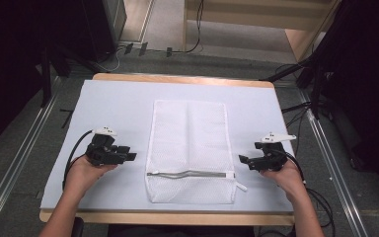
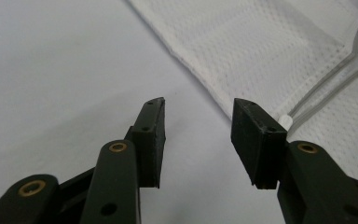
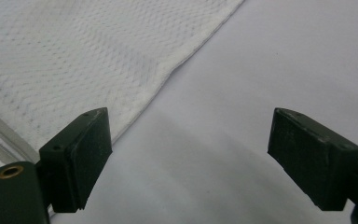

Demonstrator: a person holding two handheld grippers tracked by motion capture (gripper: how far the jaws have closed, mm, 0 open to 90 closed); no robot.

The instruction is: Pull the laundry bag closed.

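Left gripper (image 1: 128, 155) and right gripper (image 1: 245, 161) low on the table (image 1: 108, 98), jaws apart, empty, flanking white mesh bag (image 1: 187, 143).

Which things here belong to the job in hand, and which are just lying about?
In the job:
mesh bag, flat on the table
its zipper, near the person's end
left gripper, open, beside the bag
right gripper, open, beside the bag

Just about:
white mat under the bag
cables on the floor beyond the table
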